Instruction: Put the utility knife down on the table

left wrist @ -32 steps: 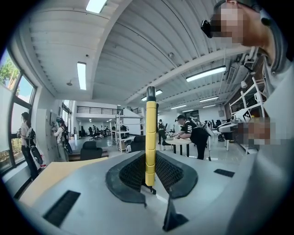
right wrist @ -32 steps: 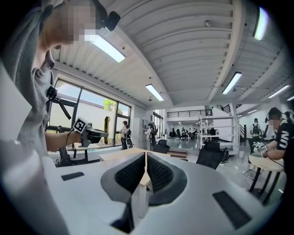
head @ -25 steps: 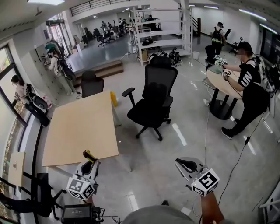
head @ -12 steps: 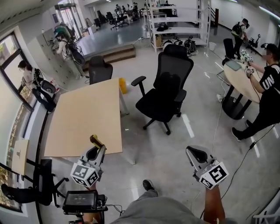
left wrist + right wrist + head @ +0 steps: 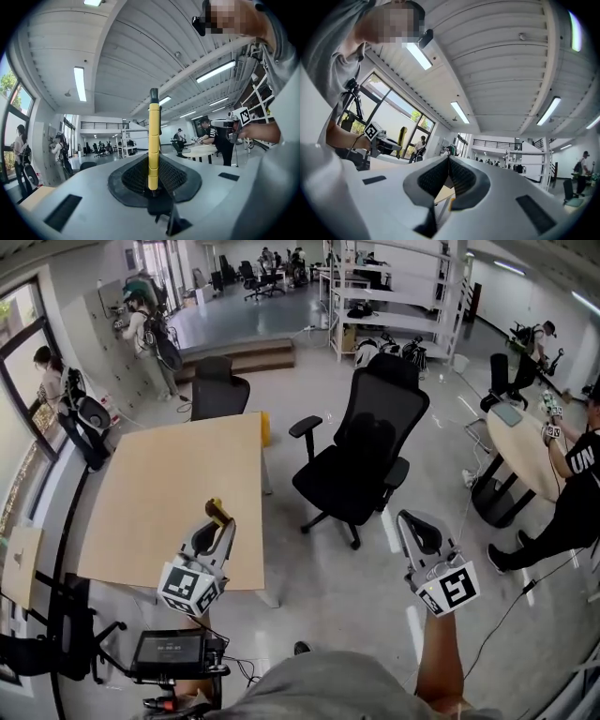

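At seven o'clock in the head view, the left gripper is clamping a yellow utility knife between its jaws. The left gripper view is showing the knife standing up from the pads, its dark tip pointing to twelve o'clock. The knife is showing against the near right corner of the wooden table, which is lying toward nine o'clock. At five o'clock, the right gripper is holding nothing, its jaws meeting at the tips. A black office chair is standing near the centre, just past the table's right edge.
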Demonstrator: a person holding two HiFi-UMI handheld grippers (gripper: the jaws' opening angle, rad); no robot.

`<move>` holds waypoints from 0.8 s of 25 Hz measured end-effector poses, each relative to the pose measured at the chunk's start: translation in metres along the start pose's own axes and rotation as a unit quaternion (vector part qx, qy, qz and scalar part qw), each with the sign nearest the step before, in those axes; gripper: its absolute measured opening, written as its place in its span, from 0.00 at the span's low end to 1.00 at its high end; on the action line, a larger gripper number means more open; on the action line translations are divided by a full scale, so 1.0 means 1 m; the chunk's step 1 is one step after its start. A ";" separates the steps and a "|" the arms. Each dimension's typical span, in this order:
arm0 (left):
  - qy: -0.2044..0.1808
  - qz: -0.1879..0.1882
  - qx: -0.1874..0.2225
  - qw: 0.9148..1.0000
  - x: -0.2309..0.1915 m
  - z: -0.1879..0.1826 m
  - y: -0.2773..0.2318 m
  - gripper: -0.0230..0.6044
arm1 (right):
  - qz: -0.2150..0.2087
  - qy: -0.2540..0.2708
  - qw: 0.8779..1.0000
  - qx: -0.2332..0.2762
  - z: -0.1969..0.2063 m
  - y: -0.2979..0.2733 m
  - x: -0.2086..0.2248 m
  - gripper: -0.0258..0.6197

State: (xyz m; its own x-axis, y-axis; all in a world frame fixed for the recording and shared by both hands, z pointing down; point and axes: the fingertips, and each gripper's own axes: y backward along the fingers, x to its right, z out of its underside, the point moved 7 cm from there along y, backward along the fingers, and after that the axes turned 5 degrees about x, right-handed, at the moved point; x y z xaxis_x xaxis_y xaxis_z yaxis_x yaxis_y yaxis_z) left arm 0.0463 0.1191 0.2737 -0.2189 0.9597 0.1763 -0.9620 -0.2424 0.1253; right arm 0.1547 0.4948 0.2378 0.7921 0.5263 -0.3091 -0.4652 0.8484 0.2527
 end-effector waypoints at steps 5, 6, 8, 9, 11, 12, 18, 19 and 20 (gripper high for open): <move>0.003 -0.016 -0.002 1.000 -0.030 0.003 0.002 0.13 | -0.022 -0.012 1.000 -0.004 0.007 -0.043 -0.002 0.05; 0.005 -0.021 -0.003 1.000 -0.035 0.004 0.002 0.13 | -0.026 -0.014 1.000 -0.004 0.009 -0.050 0.000 0.05; 0.007 -0.031 -0.006 0.999 -0.045 0.008 -0.001 0.13 | -0.032 -0.017 0.999 -0.004 0.013 -0.062 0.005 0.05; 0.008 -0.036 -0.009 0.999 -0.050 0.010 -0.001 0.13 | -0.036 -0.018 0.999 -0.003 0.015 -0.070 0.007 0.05; 0.009 -0.045 -0.017 0.999 -0.058 0.014 -0.002 0.13 | -0.045 -0.021 0.999 -0.002 0.019 -0.084 0.009 0.05; 0.009 -0.050 -0.021 0.998 -0.063 0.016 -0.002 0.13 | -0.051 -0.023 0.998 -0.001 0.022 -0.091 0.011 0.05; 0.012 -0.088 -0.037 0.995 -0.084 0.025 -0.022 0.13 | -0.095 -0.039 0.995 0.010 0.046 -0.139 0.031 0.05; 0.010 -0.093 -0.040 0.995 -0.085 0.027 -0.030 0.13 | -0.102 -0.041 0.994 0.013 0.051 -0.146 0.038 0.05; 0.008 -0.098 -0.044 0.994 -0.087 0.029 -0.038 0.13 | -0.108 -0.045 0.993 0.017 0.057 -0.151 0.045 0.05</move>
State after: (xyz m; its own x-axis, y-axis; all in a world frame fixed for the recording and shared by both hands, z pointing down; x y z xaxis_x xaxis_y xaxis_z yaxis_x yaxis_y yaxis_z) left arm 0.1063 0.0412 0.2816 -0.0277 0.9895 0.1420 -0.9969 -0.0379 0.0692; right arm 0.2833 0.3868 0.2379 0.9048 0.3233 -0.2772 -0.2677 0.9380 0.2203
